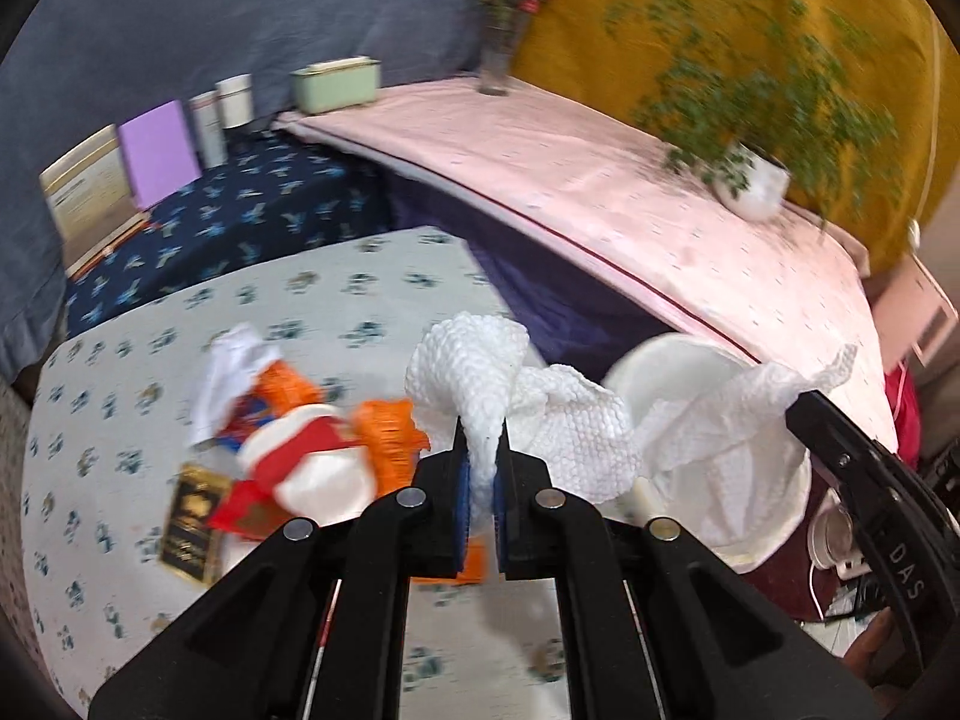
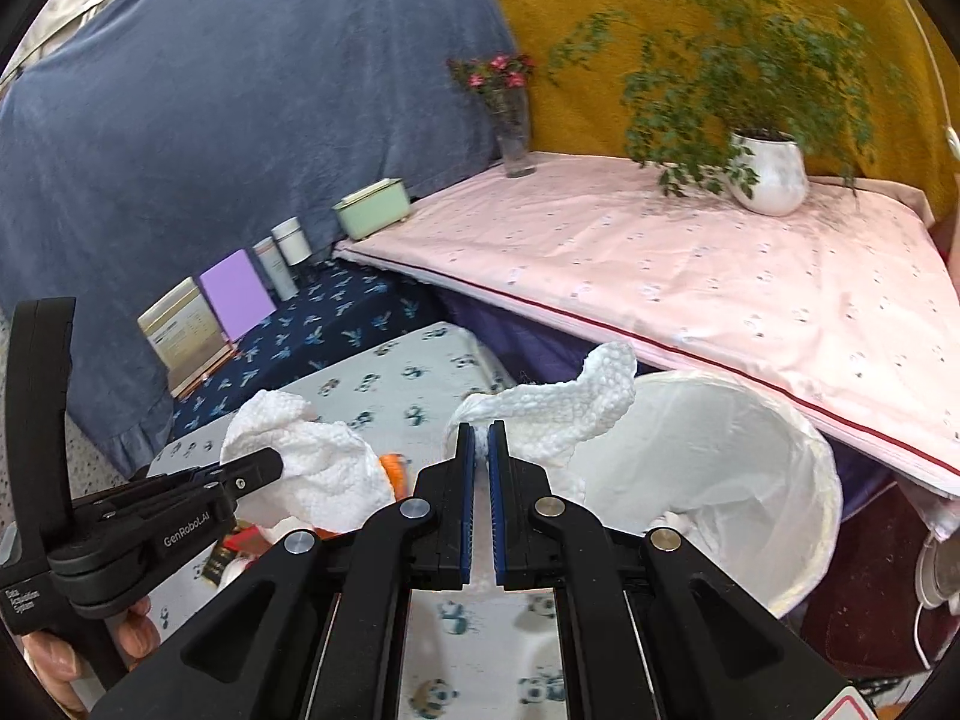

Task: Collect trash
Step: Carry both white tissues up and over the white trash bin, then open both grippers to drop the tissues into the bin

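Observation:
My left gripper [image 1: 482,429] is shut on a crumpled white paper towel [image 1: 474,366], held above the panda-print table [image 1: 336,294]. From the right wrist view, the left gripper [image 2: 273,462] and its towel [image 2: 324,462] sit at the left. My right gripper [image 2: 480,427] is shut on a second white paper towel [image 2: 570,402], beside the rim of a white lined bin [image 2: 732,450]. The left wrist view shows the right gripper [image 1: 795,405] with its towel [image 1: 720,420] over the bin [image 1: 678,360]. Orange wrappers [image 1: 384,432], a white-and-red cup [image 1: 312,456] and a black packet [image 1: 192,528] lie on the table.
A pink-clothed table [image 2: 720,276] stands behind the bin with a potted plant [image 2: 768,171] and a vase of flowers [image 2: 513,132]. A green box [image 2: 372,216], canisters [image 2: 291,243] and books [image 2: 234,294] line the blue backdrop. Cables and a power strip [image 1: 840,540] lie on the floor.

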A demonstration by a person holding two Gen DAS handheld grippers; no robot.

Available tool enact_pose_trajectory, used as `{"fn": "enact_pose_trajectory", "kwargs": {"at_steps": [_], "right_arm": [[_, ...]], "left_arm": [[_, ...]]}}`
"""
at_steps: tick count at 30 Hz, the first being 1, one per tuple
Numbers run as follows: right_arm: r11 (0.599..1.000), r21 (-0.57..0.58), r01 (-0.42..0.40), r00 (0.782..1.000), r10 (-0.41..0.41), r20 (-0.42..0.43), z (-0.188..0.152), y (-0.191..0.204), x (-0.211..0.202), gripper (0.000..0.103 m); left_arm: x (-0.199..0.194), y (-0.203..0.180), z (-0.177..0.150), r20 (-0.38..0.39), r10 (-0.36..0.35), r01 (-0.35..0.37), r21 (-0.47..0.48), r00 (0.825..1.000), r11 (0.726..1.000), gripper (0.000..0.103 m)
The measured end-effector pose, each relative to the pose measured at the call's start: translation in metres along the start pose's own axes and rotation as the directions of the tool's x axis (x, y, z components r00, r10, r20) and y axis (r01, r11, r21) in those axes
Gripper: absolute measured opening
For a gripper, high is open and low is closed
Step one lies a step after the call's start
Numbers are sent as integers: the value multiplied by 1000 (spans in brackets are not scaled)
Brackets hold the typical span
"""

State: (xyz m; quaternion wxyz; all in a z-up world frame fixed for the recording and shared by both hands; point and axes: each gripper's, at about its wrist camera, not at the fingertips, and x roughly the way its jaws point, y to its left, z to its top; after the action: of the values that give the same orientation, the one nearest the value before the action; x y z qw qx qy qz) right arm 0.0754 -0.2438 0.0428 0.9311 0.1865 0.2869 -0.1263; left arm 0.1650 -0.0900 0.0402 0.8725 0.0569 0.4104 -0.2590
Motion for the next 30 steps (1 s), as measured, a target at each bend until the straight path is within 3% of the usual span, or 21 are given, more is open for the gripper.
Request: {"fn": "enact_pose_trajectory", "kwargs": {"at_steps": [10,17,18,20,21,22,25,30], "right_arm": [[990,96,105,994,-106,8,-2,-67,-6,5],[981,126,150,989,-151,-6,-4,-93,-5,5],[980,126,153,988,-153,-8,-3,-94,-4,5],[979,123,162,987,-161,-13,-2,-96,-2,7],[978,127,168,986,-169,-7,-2,-97,-2,10],[977,133,168,986,-168,-5,-2,-98,-2,15],[976,140,169,985,-171,7,-2,-98,-1,31],[978,131,161,986,-164,10,1,-92,1,32]], "left_arm": [[38,-80,3,-69,-120,127,109,990,986,6],[58,-121,5,-88,-179,191,155,980,969,9],[59,-124,5,-88,-178,191,161,980,968,13],[60,-127,5,-84,-175,187,168,981,968,38],[59,-126,5,-75,-169,180,165,983,970,56],[57,-124,5,-55,-157,164,159,986,974,63],[52,-119,7,-35,-142,146,167,989,975,63],[50,-106,9,-25,-113,116,145,993,983,63]]}}
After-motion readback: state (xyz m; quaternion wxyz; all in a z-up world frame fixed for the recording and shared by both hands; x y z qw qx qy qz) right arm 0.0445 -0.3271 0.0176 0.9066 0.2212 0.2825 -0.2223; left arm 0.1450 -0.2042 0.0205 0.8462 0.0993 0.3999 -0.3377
